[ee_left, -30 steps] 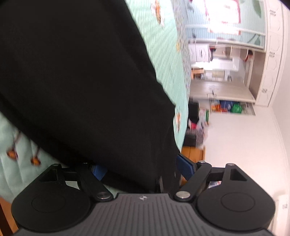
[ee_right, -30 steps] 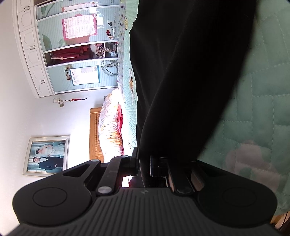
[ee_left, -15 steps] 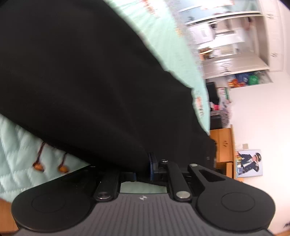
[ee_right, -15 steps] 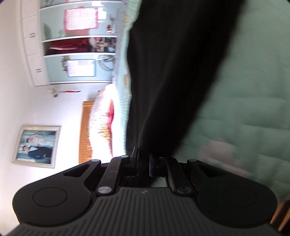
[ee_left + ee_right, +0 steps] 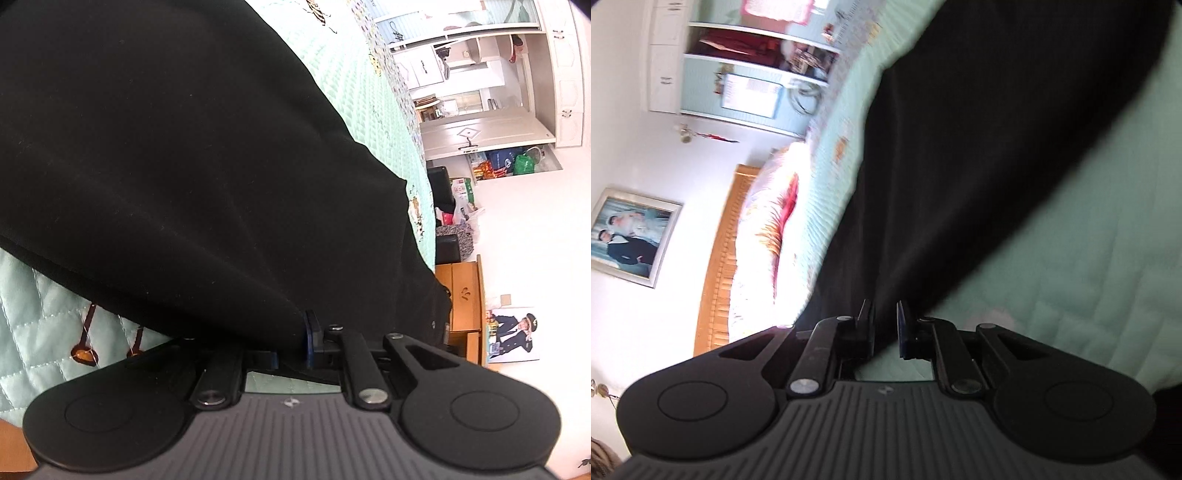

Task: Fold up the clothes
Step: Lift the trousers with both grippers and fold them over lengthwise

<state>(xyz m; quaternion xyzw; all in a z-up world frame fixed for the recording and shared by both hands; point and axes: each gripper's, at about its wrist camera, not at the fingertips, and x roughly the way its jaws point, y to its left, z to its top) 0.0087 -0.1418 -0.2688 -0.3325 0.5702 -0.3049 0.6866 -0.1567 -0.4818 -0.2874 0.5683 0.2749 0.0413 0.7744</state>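
Left wrist view: my left gripper (image 5: 291,343) is clenched on an edge of the black garment (image 5: 166,147), cloth pinched between the jaws so I can carry that edge over for a fold. The garment lies spread on the quilted green bed cover (image 5: 40,332), its long axis running away from me toward the far end of the bed. In the right wrist view my right gripper (image 5: 884,328) has the same garment (image 5: 960,166) between its jaws, which are easing apart; the frame is blurred, so I think they still grip, holding the matching edge level with the other.
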